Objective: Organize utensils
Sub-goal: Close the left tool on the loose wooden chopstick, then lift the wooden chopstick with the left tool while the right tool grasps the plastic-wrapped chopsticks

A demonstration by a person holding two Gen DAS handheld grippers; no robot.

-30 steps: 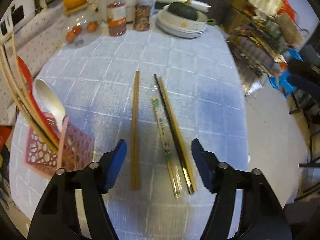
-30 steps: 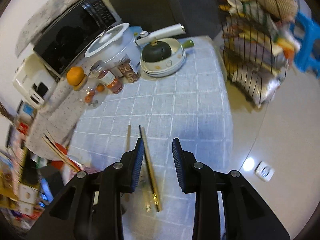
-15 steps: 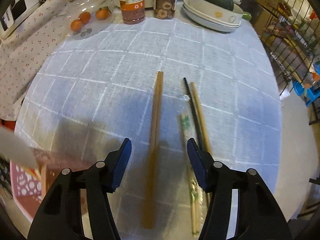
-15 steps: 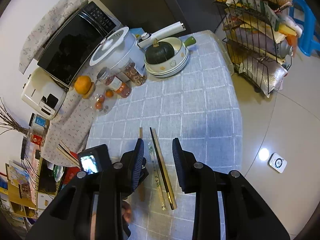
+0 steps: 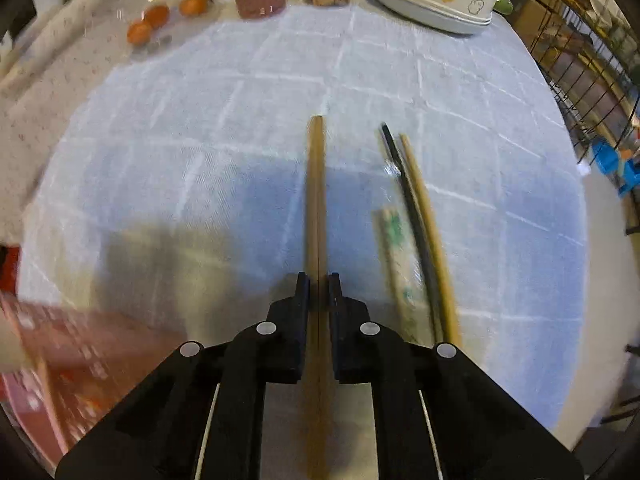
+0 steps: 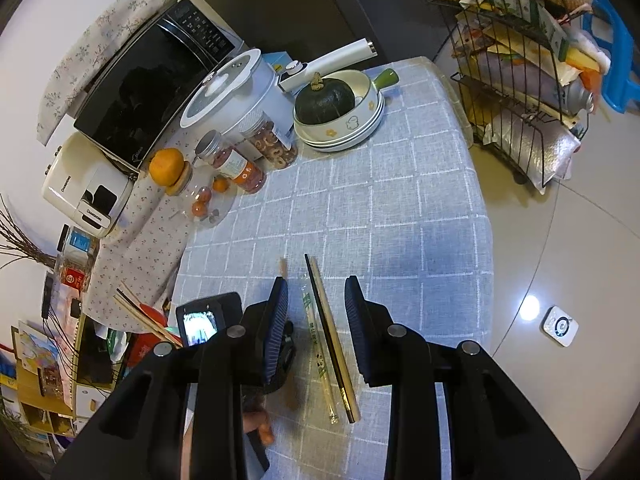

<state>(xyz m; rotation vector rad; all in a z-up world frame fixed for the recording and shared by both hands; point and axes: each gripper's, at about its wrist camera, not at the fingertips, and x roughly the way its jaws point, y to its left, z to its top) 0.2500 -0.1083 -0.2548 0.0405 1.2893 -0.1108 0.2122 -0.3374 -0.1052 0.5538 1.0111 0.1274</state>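
The left tongs (image 5: 318,286) have just closed on the brown chopsticks (image 5: 316,184), which lie lengthwise on the worktop (image 5: 400,88) and run back between the jaws. The right tongs (image 6: 316,316) hang open above the worktop, gripping nothing. Beneath them lie a black-and-gold pair of chopsticks (image 6: 330,340) and, just beside it, a wrapped pair (image 6: 318,352). A pink basket (image 5: 52,360), blurred, sits at the left edge.
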